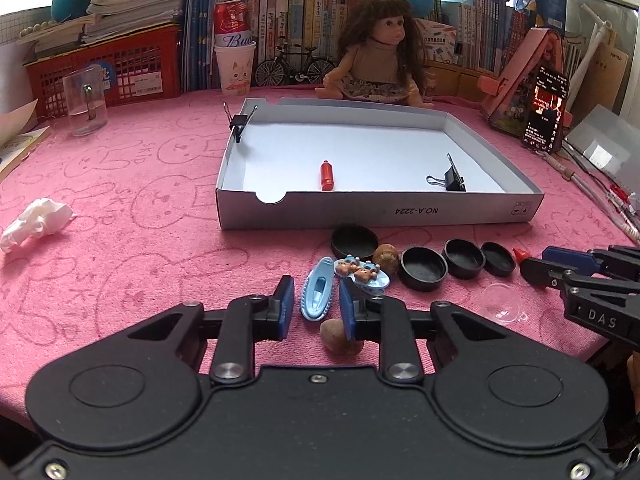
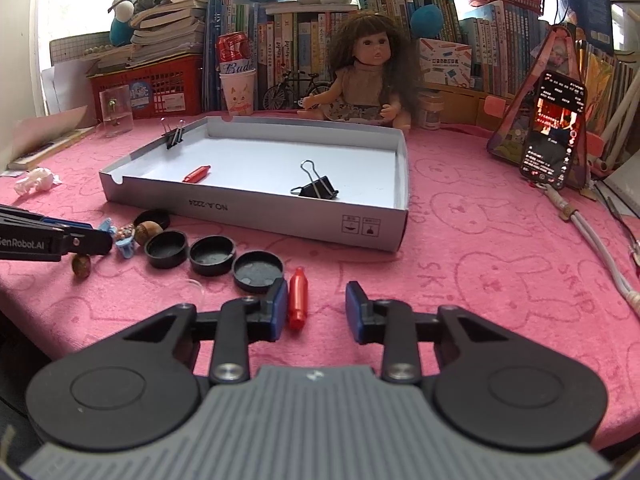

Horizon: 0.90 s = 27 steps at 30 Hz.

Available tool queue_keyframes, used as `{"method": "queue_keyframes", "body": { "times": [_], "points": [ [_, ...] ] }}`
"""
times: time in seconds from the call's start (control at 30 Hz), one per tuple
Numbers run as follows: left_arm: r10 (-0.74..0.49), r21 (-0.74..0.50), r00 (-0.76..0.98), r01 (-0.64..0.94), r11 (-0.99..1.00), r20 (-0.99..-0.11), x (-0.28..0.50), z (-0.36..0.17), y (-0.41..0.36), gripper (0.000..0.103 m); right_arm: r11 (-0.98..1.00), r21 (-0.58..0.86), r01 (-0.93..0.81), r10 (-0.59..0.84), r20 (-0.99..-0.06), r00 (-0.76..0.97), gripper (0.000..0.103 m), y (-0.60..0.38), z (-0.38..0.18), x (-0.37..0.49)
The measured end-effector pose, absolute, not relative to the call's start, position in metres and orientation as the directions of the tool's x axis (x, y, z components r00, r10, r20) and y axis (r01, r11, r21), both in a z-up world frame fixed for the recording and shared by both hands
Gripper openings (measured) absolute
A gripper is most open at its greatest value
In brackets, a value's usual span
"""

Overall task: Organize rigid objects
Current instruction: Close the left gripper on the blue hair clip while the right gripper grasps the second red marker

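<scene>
My left gripper (image 1: 317,308) is open low over the pink cloth, with a light blue boat-shaped clip (image 1: 318,296) lying between its fingers and a thin gap on each side. A brown nut (image 1: 338,336) lies just behind the clip. My right gripper (image 2: 318,308) is open, and a small red bottle-shaped piece (image 2: 298,300) lies against its left pad. Several black caps (image 2: 212,256), a bear clip (image 1: 362,274) and another nut (image 1: 386,258) sit in front of the white box (image 1: 380,208). The box holds a red piece (image 1: 327,176) and a binder clip (image 1: 450,178).
A second binder clip (image 1: 239,124) grips the box's left wall. A clear dome (image 1: 500,302) lies near the caps. A crumpled tissue (image 1: 36,224), a glass (image 1: 85,104), a doll (image 1: 380,60), a propped phone (image 2: 554,128) and cables (image 2: 592,240) ring the cloth.
</scene>
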State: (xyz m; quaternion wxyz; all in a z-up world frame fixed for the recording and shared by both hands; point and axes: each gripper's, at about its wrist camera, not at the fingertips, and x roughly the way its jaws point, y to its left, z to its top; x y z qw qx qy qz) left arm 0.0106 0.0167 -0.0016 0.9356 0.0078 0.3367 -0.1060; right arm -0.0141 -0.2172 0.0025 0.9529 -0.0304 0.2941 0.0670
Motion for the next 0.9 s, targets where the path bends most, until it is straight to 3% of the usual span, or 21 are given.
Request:
{"method": "queue_keyframes", "body": {
  "times": [0.17,0.23,0.3,0.33,0.9],
  "points": [
    [-0.184,-0.039,0.753,0.206,0.978,-0.632,0.011,-0.002,0.014,0.022,0.986,-0.009,-0.164,0.131,-0.560,0.818,0.034,-0.215,0.002,-0.016],
    [-0.181,-0.039,0.753,0.202,0.979,-0.633,0.012,-0.002,0.013,0.016,0.986,-0.010,-0.165,0.132,-0.556,0.821,0.032,-0.214,0.002,-0.017],
    [-0.185,-0.048,0.753,0.200,0.979,-0.632,0.013,-0.002,0.015,0.016,0.987,-0.010,-0.160,0.127,-0.554,0.823,0.015,-0.214,0.002,-0.017],
    [-0.185,-0.052,0.754,0.197,0.979,-0.631,0.013,-0.002,0.015,0.016,0.987,-0.011,-0.161,0.128,-0.555,0.822,0.013,-0.213,0.003,-0.017],
    [-0.214,-0.103,0.781,0.191,0.976,-0.586,0.022,0.027,0.023,0.015,0.992,-0.019,-0.122,0.094,-0.514,0.853,0.013,-0.215,0.027,-0.006]
  ]
}}
